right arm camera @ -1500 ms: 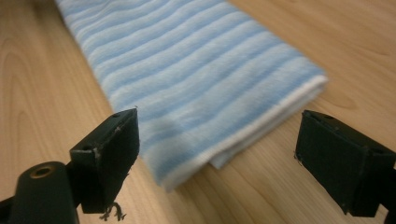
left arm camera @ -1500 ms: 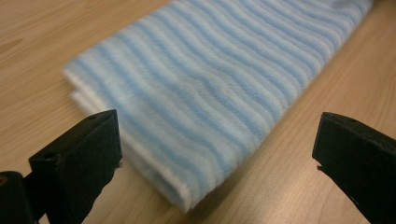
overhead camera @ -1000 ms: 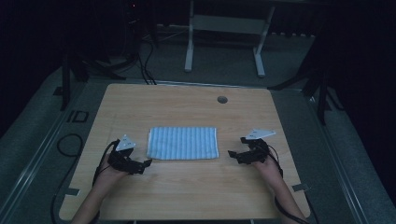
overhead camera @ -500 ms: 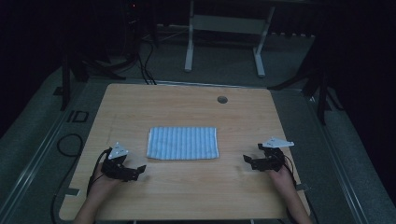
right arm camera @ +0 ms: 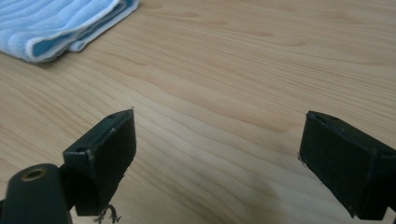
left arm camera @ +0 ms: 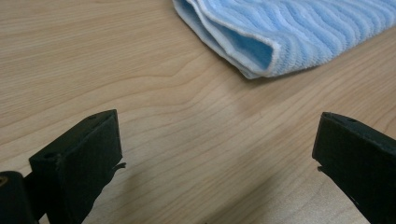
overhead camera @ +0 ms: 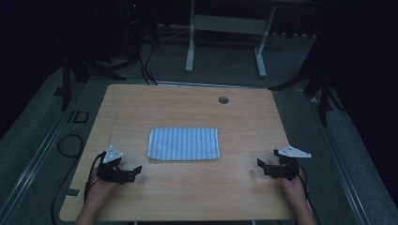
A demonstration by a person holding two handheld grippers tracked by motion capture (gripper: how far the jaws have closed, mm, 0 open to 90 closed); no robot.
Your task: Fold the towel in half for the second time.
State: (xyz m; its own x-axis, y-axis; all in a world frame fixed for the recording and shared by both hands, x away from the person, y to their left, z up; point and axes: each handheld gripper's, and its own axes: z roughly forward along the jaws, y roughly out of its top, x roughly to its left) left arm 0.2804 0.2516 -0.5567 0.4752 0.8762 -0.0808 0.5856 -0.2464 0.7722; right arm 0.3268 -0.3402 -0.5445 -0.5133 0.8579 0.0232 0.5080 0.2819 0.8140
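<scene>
Both grippers, left [overhead camera: 133, 172] and right [overhead camera: 263, 166], had drawn back toward six o'clock, fingers open and empty, leaving the folded towel [overhead camera: 183, 143] seemingly finished on the worktop [overhead camera: 187, 197].

room: dim | floor [overhead camera: 42, 122]: grey | table [overhead camera: 187, 201]: light wood | white frame stand [overhead camera: 225, 28] behind | cables [overhead camera: 141, 61]

A light wooden table [overhead camera: 164, 108] with visible grain carries a folded blue-and-white striped towel [overhead camera: 183, 143], lying flat near the middle. Its layered folded edges show at the near corners. At the far side, right of centre, a small round dark hole [overhead camera: 223, 100] sits in the tabletop.
</scene>
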